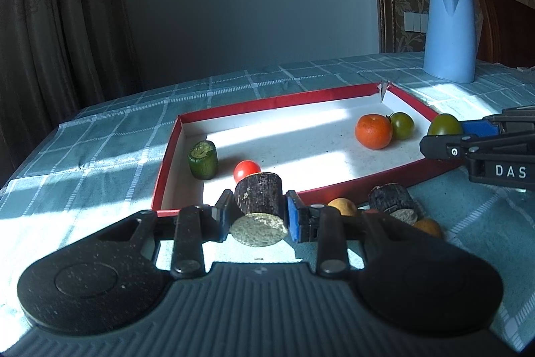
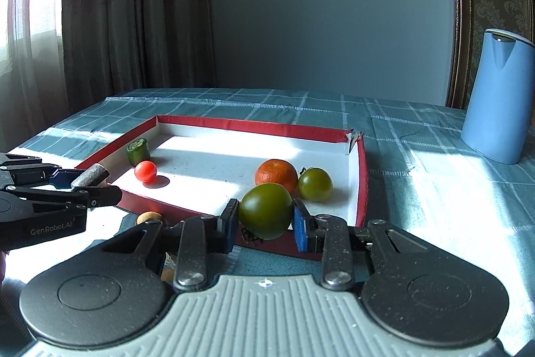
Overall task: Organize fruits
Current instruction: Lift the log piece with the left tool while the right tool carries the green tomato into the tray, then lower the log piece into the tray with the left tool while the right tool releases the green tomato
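A red-rimmed white tray (image 1: 267,104) (image 2: 254,124) lies on the checked tablecloth. In it are a green cucumber piece (image 1: 202,159) (image 2: 137,151), a red tomato (image 1: 246,170) (image 2: 145,171), an orange (image 1: 373,131) (image 2: 276,175) and a small green tomato (image 1: 402,125) (image 2: 315,184). My left gripper (image 1: 259,216) (image 2: 87,179) is shut on a dark cucumber piece (image 1: 259,199) at the tray's near edge. My right gripper (image 2: 265,219) (image 1: 444,131) is shut on a large green tomato (image 2: 265,210) (image 1: 444,124) above the tray's near right edge.
On the cloth in front of the tray lie another dark cucumber piece (image 1: 393,199) and two small yellow-orange fruits (image 1: 342,206) (image 1: 428,227); one shows in the right wrist view (image 2: 149,218). A blue kettle (image 1: 449,32) (image 2: 498,96) stands at the back right. Curtains hang behind the table.
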Action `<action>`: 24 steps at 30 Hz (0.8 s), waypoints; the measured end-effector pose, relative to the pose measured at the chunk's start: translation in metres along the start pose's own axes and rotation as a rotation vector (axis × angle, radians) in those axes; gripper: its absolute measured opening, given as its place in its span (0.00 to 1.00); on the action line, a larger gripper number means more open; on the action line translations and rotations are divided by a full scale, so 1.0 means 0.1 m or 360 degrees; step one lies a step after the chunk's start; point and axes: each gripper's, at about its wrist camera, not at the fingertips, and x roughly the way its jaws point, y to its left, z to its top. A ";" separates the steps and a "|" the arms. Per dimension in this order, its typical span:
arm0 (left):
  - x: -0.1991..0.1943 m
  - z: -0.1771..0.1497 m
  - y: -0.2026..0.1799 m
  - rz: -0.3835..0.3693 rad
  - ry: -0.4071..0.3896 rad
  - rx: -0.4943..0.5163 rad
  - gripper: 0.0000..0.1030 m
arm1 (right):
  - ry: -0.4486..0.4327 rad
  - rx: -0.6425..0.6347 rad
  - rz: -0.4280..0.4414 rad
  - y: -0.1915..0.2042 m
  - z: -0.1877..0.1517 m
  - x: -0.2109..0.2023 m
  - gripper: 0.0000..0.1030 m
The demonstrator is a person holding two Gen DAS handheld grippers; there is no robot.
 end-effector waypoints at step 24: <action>-0.05 -0.15 0.18 -0.0154 0.0154 -0.0052 0.41 | 0.0077 -0.0031 -0.0002 -0.02 0.07 0.28 0.31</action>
